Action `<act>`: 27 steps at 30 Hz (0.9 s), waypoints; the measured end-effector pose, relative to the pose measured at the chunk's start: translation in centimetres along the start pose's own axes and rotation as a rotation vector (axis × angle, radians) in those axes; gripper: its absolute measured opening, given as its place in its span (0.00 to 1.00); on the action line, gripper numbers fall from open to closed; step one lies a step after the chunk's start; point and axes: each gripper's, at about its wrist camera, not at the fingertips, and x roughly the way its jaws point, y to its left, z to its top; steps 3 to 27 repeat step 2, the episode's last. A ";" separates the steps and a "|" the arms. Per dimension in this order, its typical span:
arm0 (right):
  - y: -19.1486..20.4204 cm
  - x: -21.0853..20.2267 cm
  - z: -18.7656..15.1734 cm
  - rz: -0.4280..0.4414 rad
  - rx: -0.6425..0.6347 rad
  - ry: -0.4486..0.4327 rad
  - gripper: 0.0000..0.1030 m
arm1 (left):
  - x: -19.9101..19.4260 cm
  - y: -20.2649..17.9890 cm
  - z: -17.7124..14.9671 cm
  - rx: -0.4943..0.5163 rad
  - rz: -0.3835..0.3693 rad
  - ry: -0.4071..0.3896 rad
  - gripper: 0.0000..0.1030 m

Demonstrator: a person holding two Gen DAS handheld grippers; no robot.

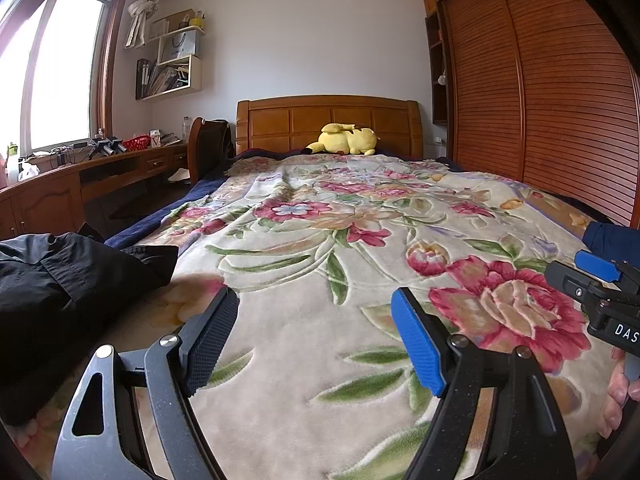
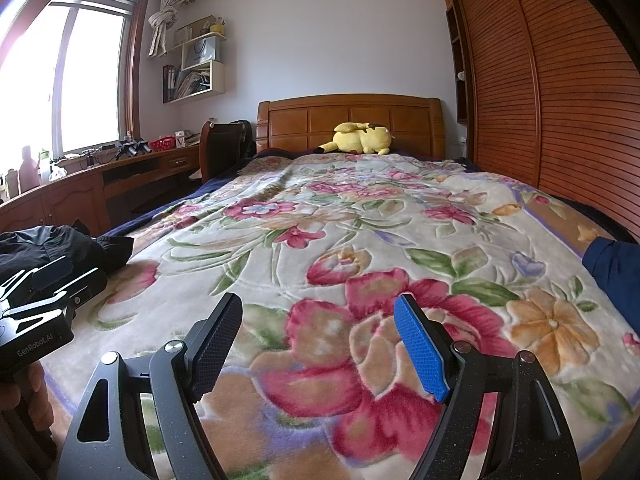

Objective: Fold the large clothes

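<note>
black clothes [image 1: 60, 276] lie crumpled at the near left edge of the bed, on the floral blanket [image 1: 320, 240]. we hold our left tongs [image 1: 316, 340] and right tongs [image 2: 318, 344] spread and empty above the blanket, just beside each other. a yellow plush [image 1: 346, 140] rests by the headboard.

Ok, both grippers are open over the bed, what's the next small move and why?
Probably swing the left gripper over to the crumpled black garment and pinch an edge: both sets of jaws are open and empty, and it lies bunched at the floral blanket's left side, unfolded.
</note>
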 end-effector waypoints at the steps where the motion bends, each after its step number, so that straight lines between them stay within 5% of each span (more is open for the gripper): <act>1: 0.0 0.0 0.0 0.000 0.000 0.000 0.78 | 0.0 0.0 0.0 0.000 0.001 -0.001 0.78; 27: 0.0 0.0 0.0 0.001 0.000 0.000 0.78 | 0.0 0.0 0.0 0.000 0.001 -0.002 0.78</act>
